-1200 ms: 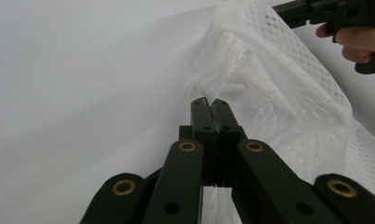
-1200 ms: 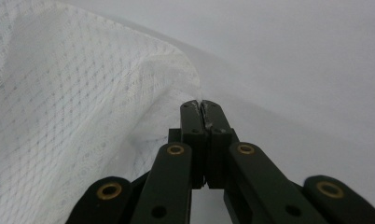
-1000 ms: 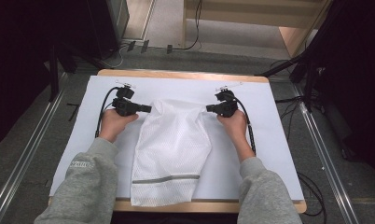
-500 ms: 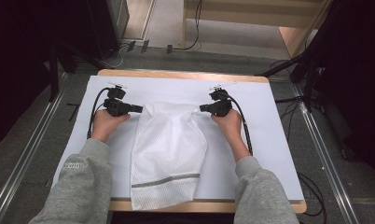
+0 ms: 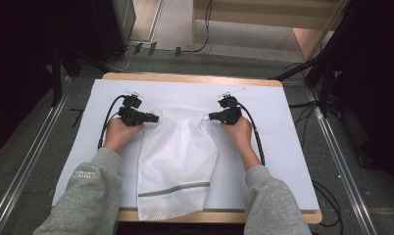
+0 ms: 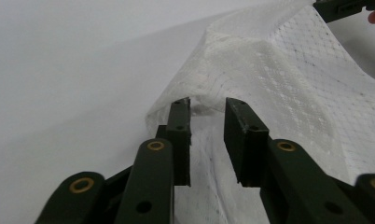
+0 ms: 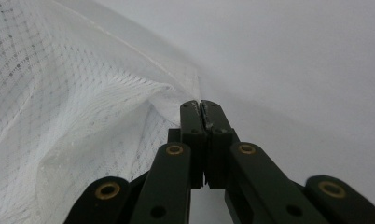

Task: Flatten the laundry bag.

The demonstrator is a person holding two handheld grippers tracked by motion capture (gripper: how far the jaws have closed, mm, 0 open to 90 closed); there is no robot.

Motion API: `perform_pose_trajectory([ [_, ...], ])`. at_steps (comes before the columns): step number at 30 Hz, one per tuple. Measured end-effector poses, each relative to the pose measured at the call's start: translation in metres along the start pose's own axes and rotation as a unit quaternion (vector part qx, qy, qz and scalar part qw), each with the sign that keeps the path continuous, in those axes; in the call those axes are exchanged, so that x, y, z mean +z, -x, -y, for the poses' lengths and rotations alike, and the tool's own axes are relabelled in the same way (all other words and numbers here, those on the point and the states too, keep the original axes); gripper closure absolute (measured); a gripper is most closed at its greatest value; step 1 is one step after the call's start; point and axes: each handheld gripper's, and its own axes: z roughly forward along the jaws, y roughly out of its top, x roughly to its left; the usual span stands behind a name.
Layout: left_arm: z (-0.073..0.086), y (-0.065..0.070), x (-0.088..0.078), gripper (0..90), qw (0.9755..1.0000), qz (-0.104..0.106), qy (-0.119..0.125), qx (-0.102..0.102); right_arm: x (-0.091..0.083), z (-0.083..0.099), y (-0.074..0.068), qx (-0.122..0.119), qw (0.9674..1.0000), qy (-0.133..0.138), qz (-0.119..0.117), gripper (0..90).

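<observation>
The white mesh laundry bag lies flat on the white table cover, its far corners at the two grippers. It looks light, limp and open-weave, so it should sag and fold wherever unsupported; the corner hems seem the best holds. The left gripper has just been opening, its jaws narrowly apart with the corner fabric loose between them. The right gripper is clamped on its corner.

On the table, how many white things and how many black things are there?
White: 2, the mesh bag and the table cover under it.
Black: 2, the left tool and the right tool.
Total: 4.
</observation>
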Motion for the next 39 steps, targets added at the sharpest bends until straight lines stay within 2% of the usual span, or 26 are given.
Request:
perform_pose_trajectory([
  [2, -0.001, 0.003, 0.007, 67.2, 1.0, -0.006, 0.002, 0.007, 0.001, 0.0, 0.0, 0.0, 1.0, 0.001, 0.0, 90.0],
  [4, -0.002, 0.003, 0.013, 67.3, 0.9999, -0.007, 0.006, 0.005, 0.001, 0.001, -0.001, 0.001, 1.0, -0.001, -0.001, 90.0],
  [8, -0.002, 0.002, 0.022, 78.1, 1.0, -0.004, -0.002, 0.005, 0.004, 0.001, -0.002, -0.005, 1.0, -0.001, -0.003, 90.0],
  [10, -0.003, 0.001, 0.024, 86.9, 1.0, -0.003, 0.0, -0.002, 0.005, 0.001, -0.003, -0.004, 1.0, -0.001, -0.002, 90.0],
  [11, -0.003, -0.001, 0.024, 89.8, 1.0, 0.004, -0.001, -0.005, 0.005, 0.001, -0.002, -0.004, 1.0, -0.001, -0.001, 90.0],
  [13, -0.003, -0.003, 0.023, 90.0, 0.9998, 0.011, -0.001, -0.015, 0.005, 0.001, -0.001, -0.002, 1.0, -0.002, -0.002, 90.0],
  [16, -0.004, -0.006, 0.012, 90.0, 0.9996, 0.018, 0.002, -0.022, 0.0, 0.001, 0.002, 0.002, 1.0, 0.002, 0.0, 90.0],
  [20, -0.006, -0.012, -0.012, 90.0, 0.9989, 0.03, 0.019, -0.029, -0.007, 0.0, 0.007, 0.003, 0.9999, 0.006, 0.008, 90.0],
  [25, -0.002, -0.025, -0.036, 90.0, 0.9972, 0.047, 0.026, -0.051, -0.015, -0.001, 0.011, 0.008, 0.9999, 0.009, 0.012, 90.0],
  [30, 0.004, -0.042, -0.057, 90.0, 0.9955, 0.039, 0.046, -0.073, -0.019, -0.003, 0.014, 0.01, 0.9998, 0.012, 0.01, 90.0],
  [33, 0.006, -0.047, -0.059, 90.0, 0.9948, 0.028, 0.054, -0.082, -0.018, -0.004, 0.013, 0.014, 0.9997, 0.02, 0.004, 90.0],
  [35, 0.007, -0.052, -0.061, 90.0, 0.9937, 0.013, 0.065, -0.091, -0.016, -0.005, 0.011, 0.014, 0.9997, 0.019, 0.009, 90.0],
  [37, 0.009, -0.056, -0.061, 90.0, 0.9928, -0.013, 0.069, -0.097, -0.015, -0.006, 0.009, 0.014, 0.9994, 0.026, 0.021, 90.0],
  [39, 0.012, -0.06, -0.06, 90.0, 0.9912, -0.002, 0.07, -0.112, -0.016, -0.006, 0.009, 0.021, 0.999, 0.035, 0.018, 89.4],
])
